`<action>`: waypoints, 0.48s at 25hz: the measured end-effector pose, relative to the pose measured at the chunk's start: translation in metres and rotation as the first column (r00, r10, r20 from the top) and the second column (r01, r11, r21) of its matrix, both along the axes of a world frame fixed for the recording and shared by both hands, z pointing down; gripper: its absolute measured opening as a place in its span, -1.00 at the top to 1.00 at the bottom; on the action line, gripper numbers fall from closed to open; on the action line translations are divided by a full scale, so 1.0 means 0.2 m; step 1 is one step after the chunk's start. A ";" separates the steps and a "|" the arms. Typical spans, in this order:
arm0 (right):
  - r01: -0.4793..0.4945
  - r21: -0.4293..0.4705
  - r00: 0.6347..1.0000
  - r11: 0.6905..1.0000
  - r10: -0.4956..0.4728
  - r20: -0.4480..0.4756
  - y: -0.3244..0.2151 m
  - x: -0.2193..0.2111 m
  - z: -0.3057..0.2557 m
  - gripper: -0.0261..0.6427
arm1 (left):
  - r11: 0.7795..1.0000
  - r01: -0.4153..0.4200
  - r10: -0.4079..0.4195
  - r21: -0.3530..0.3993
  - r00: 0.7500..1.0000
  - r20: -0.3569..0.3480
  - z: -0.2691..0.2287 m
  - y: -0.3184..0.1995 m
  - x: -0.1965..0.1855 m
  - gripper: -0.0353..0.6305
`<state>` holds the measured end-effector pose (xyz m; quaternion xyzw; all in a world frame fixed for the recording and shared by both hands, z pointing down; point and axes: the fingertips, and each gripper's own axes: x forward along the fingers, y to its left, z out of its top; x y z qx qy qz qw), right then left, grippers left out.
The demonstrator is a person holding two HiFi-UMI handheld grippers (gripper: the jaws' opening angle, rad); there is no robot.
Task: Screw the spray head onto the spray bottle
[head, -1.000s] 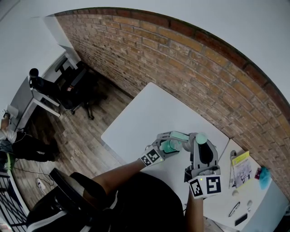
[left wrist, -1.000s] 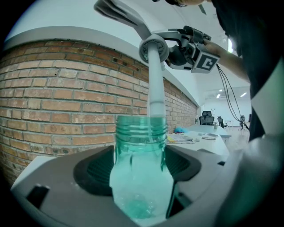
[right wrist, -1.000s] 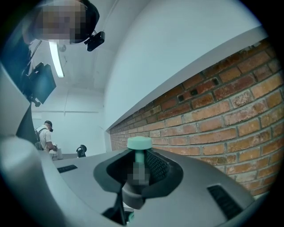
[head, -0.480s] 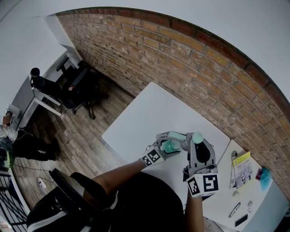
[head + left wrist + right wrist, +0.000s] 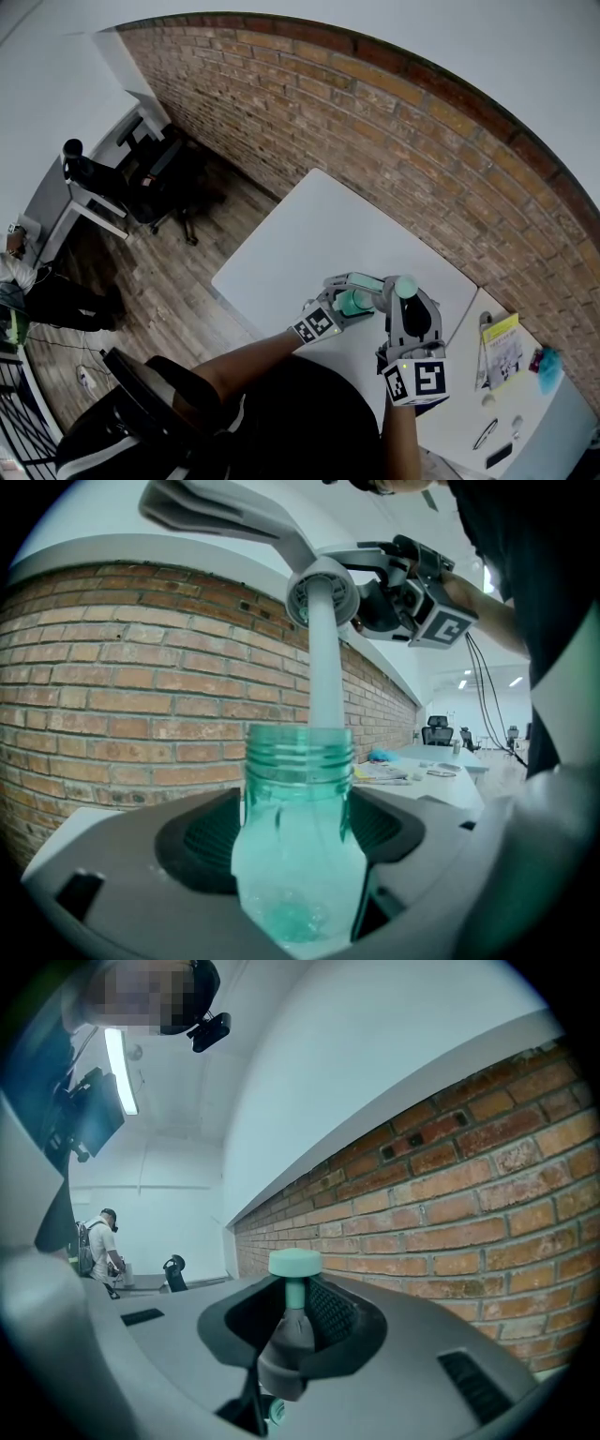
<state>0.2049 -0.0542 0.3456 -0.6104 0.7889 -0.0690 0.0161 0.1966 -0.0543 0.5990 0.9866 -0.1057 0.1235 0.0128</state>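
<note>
There are two grippers here and one of each working piece: the left gripper [image 5: 356, 298] has its jaws clamped round the body of a single teal spray bottle [image 5: 298, 855], held upright above the table. The right gripper [image 5: 292, 1321] is closed on the one grey, teal-capped spray head [image 5: 292, 1307] held above it, its collar clear of the threads and its pale tube [image 5: 324, 682] dropping into the open neck. Below them are two white tables, a bare near table [image 5: 300, 234] and a side table [image 5: 553, 422] with a yellow booklet [image 5: 500, 339], both along a brick wall [image 5: 375, 122], with black office chairs [image 5: 155, 173] on the wood floor [image 5: 159, 281] and one person [image 5: 94, 1241] at the far end.
</note>
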 end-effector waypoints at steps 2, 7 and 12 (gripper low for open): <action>-0.003 -0.007 1.000 1.000 0.003 -0.007 0.00 0.00 0.02 0.73 | 1.000 0.001 -0.001 0.003 1.000 0.001 0.00 0.00 0.00 -0.12; -0.003 -0.029 1.000 1.000 0.003 -0.014 -0.01 -0.01 0.09 0.73 | 1.000 0.002 -0.002 0.004 1.000 0.000 0.00 0.00 0.00 -0.12; -0.003 -0.039 1.000 0.999 0.003 -0.020 -0.03 -0.03 0.13 0.73 | 1.000 0.009 -0.009 0.014 1.000 -0.005 0.00 0.00 0.00 -0.12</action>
